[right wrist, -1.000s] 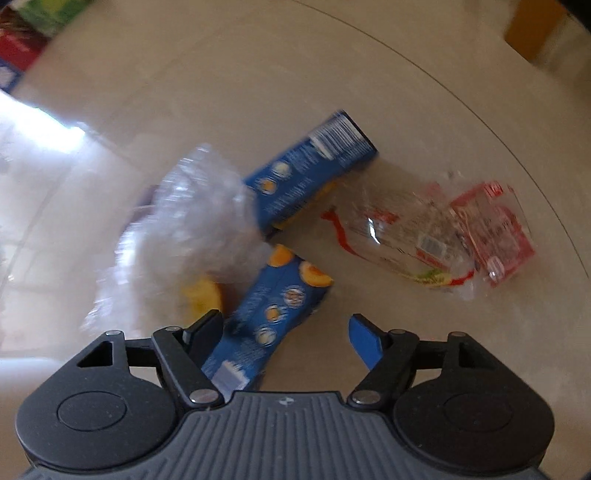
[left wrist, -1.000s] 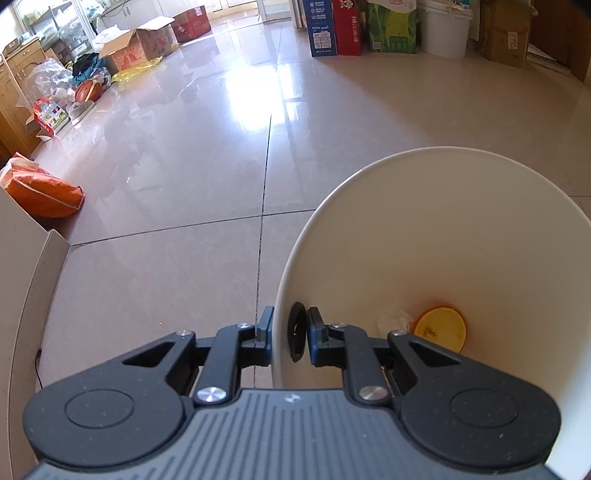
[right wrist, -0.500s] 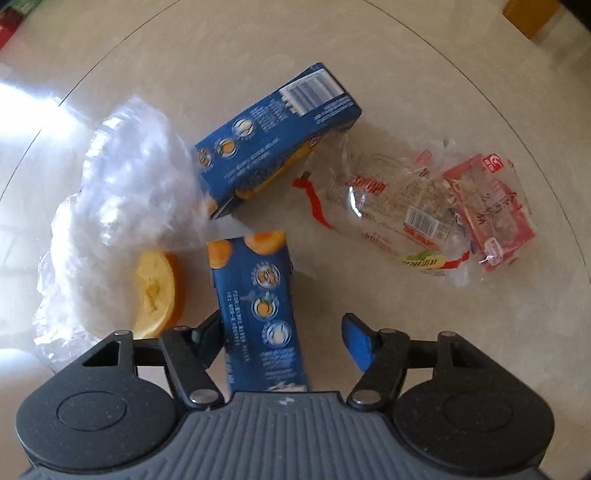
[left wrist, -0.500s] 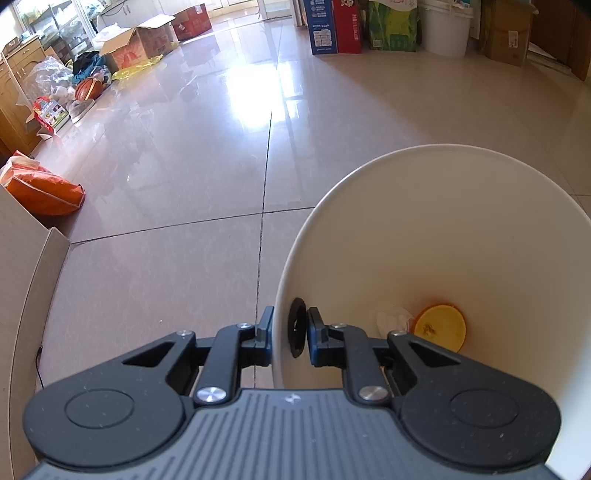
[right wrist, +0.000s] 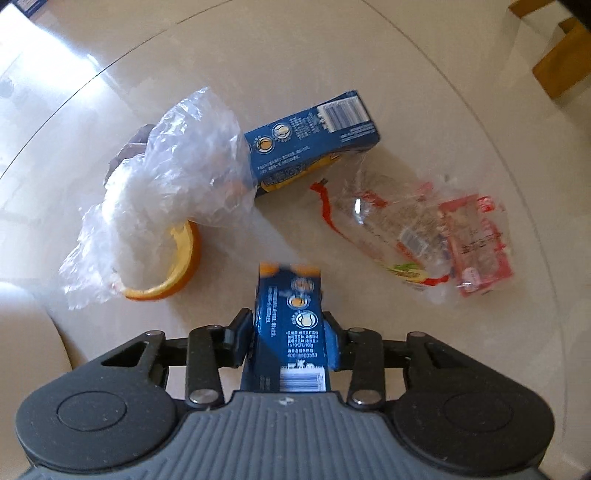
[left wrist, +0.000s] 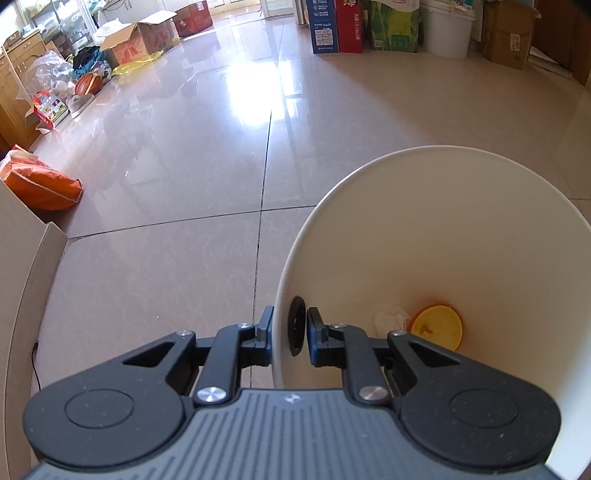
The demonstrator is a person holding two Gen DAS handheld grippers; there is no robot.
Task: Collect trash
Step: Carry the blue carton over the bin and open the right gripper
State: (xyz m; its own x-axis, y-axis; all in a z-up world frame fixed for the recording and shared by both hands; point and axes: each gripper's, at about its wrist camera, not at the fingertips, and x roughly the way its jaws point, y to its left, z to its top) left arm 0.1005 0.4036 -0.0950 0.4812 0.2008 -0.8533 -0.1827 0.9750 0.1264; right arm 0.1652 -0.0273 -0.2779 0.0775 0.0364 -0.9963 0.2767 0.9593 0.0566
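My left gripper (left wrist: pixel 288 328) is shut on the rim of a white bin (left wrist: pixel 461 236), held above the tiled floor; an orange slice (left wrist: pixel 437 326) and a crumpled white scrap (left wrist: pixel 391 319) lie at its bottom. In the right wrist view my right gripper (right wrist: pixel 290 330) is shut on a blue drink carton (right wrist: pixel 290 310), its front end pointing away over the glass table (right wrist: pixel 295 55). A second blue carton (right wrist: pixel 314 140), a crumpled clear plastic bag (right wrist: pixel 166 184), an orange slice (right wrist: pixel 181 258) and clear and red wrappers (right wrist: pixel 424 236) lie on the table.
Cardboard boxes (left wrist: pixel 147 37), an orange bag (left wrist: pixel 40 181), a basketball (left wrist: pixel 88 83) and a white bucket (left wrist: pixel 447 29) line the room's edges. A beige panel edge (left wrist: pixel 26 258) stands at my left. A wooden chair (right wrist: pixel 561 62) stands beyond the table.
My right gripper closed from wide open onto the nearer blue carton and drew it away from the other trash. The left gripper and bin have held still.
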